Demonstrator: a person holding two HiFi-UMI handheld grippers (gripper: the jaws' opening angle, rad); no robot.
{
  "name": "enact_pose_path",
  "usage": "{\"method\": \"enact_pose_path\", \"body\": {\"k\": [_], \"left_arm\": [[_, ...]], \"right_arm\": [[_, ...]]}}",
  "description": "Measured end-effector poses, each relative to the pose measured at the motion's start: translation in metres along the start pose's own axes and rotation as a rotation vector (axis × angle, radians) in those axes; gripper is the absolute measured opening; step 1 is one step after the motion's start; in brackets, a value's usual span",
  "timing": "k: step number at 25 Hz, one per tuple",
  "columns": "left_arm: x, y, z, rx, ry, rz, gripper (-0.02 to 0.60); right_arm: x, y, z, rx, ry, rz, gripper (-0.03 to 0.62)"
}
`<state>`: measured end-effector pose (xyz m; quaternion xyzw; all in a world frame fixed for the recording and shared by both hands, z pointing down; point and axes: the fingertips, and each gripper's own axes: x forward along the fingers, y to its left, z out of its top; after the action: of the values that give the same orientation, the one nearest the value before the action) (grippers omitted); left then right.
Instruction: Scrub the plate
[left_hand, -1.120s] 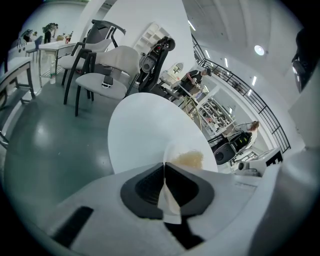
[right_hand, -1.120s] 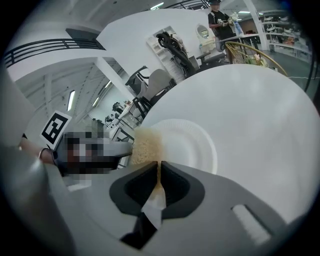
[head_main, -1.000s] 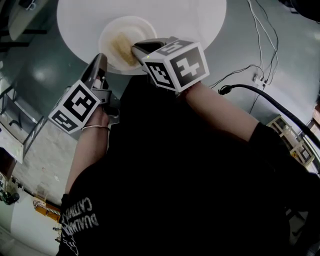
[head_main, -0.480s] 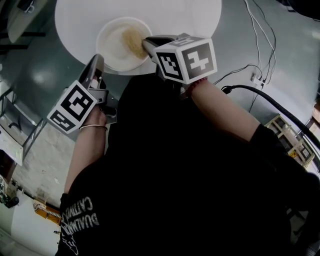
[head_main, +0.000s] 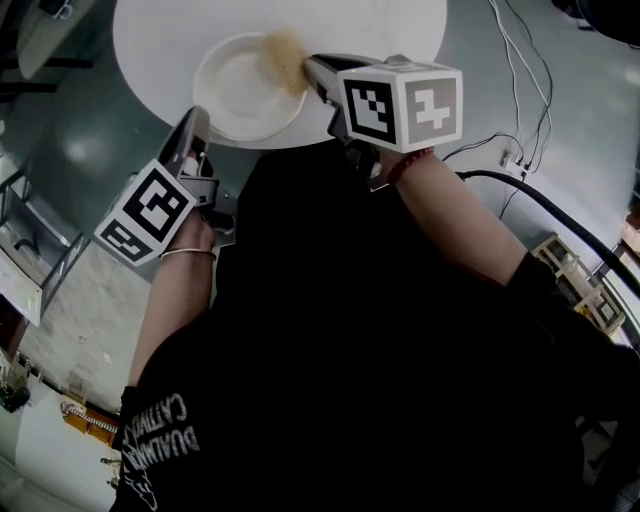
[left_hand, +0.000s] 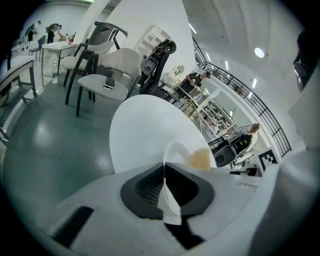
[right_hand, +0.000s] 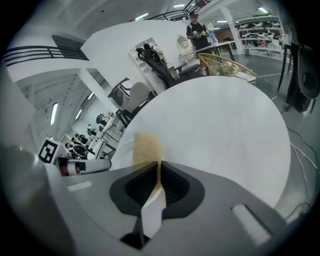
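A white plate (head_main: 240, 90) lies near the front edge of the round white table (head_main: 380, 30). My left gripper (head_main: 197, 120) is shut on the plate's near-left rim; in the left gripper view the rim (left_hand: 176, 152) runs between the closed jaws of the left gripper (left_hand: 164, 167). My right gripper (head_main: 306, 66) is shut on a tan sponge (head_main: 283, 47), which sits at the plate's far right rim. The right gripper view shows the sponge (right_hand: 146, 146) sticking out past the closed jaws of the right gripper (right_hand: 159, 167), with the plate mostly hidden under it.
The table (right_hand: 225, 125) stretches bare beyond the plate. Cables (head_main: 520, 60) and a black hose (head_main: 540, 205) lie on the floor to the right. Chairs (left_hand: 107, 65) stand past the table's far side. The person's dark clothing (head_main: 380, 380) fills the lower head view.
The right gripper has carried the sponge from the middle of the plate up and to the right, onto the far right rim. The left gripper and plate have stayed still.
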<state>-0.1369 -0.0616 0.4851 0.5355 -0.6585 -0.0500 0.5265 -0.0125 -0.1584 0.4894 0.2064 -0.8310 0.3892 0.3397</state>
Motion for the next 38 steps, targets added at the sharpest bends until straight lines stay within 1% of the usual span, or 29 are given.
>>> {"method": "enact_pose_path", "body": {"k": [2, 4, 6, 9, 11, 14, 18, 25, 31, 38], "left_arm": [[0.0, 0.001, 0.0, 0.0, -0.004, 0.0, 0.014], [-0.001, 0.003, 0.0, -0.001, -0.007, 0.005, 0.014], [-0.001, 0.003, -0.001, -0.005, -0.009, 0.007, 0.014], [-0.001, 0.002, -0.002, -0.009, -0.011, 0.007, 0.014], [-0.002, 0.002, -0.003, -0.009, -0.01, 0.009, 0.014], [-0.003, 0.004, -0.005, -0.013, -0.008, 0.016, 0.014], [-0.005, 0.006, -0.007, -0.018, -0.008, 0.011, 0.014], [-0.011, 0.011, -0.011, -0.023, -0.006, 0.007, 0.014], [-0.005, 0.013, -0.011, -0.028, -0.006, 0.0, 0.015], [0.002, 0.014, -0.008, -0.036, -0.006, -0.006, 0.015]], "right_arm": [[-0.001, 0.014, 0.009, -0.002, -0.034, 0.062, 0.028], [0.002, 0.031, 0.01, -0.011, -0.03, 0.137, 0.028], [0.009, 0.05, 0.001, -0.007, 0.01, 0.21, 0.028], [0.021, 0.082, -0.018, 0.06, 0.078, 0.331, 0.028], [0.028, 0.097, -0.031, 0.075, 0.114, 0.367, 0.028], [0.034, 0.098, -0.042, 0.03, 0.149, 0.344, 0.029], [0.037, 0.093, -0.048, 0.014, 0.163, 0.322, 0.029], [0.03, 0.076, -0.064, -0.079, 0.191, 0.234, 0.029], [0.024, 0.052, -0.062, -0.08, 0.176, 0.18, 0.029], [0.018, 0.025, -0.05, -0.075, 0.157, 0.137, 0.029]]}}
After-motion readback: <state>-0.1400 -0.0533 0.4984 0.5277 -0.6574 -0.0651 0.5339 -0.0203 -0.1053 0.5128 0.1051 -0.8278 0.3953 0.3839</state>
